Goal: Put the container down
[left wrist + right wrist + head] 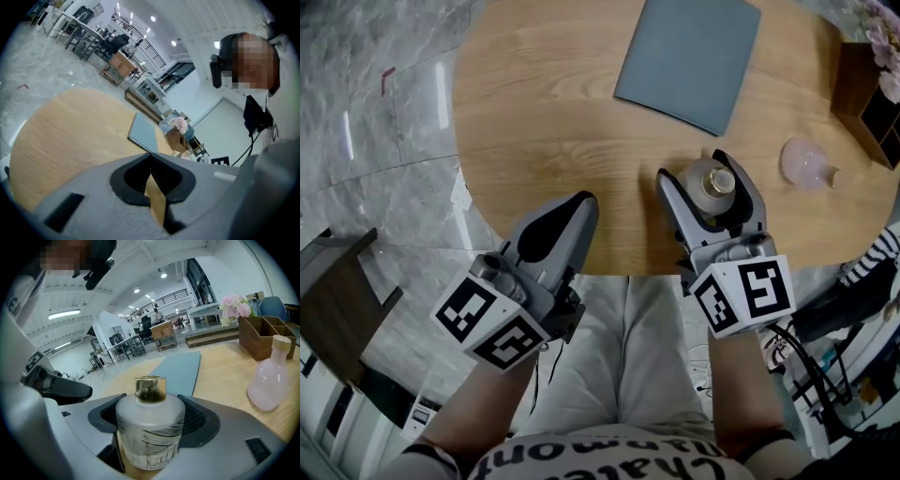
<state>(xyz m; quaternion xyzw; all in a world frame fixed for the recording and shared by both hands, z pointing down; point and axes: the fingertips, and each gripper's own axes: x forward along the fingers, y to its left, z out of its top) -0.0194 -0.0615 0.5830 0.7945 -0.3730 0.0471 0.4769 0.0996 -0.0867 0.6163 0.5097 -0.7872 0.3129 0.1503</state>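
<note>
"Clutter round the container (712, 186)?"

"Little. A pink flask (806, 164) stands to its right, near but apart. A grey-blue mat (689, 58) lies flat farther off, and a wooden box (862, 94) with pink flowers (886, 47) sits at the far right edge of the table (553, 112). Nothing touches the container but the tool."

"And the left gripper (579, 202)?"

"Left of the container, at the table's near edge. Its jaws are brought together with nothing between them, and only wood shows past the tips."

"Room to move?"

"Bare wood runs left and far-left of the container, broad and free. The round rim curves close on the near side, with the person's lap (647, 356) just beyond it. Grey marble floor (375, 141) lies off to the left."

"The container itself?"

"It is a squat frosted-glass bottle, upright, with a gold cap (150, 390) and a fine line drawing on its front. The right gripper (698, 173) is clamped on its body, one jaw on each side, over the table close to the near edge — whether its base rests on the wood I cannot tell."
</note>
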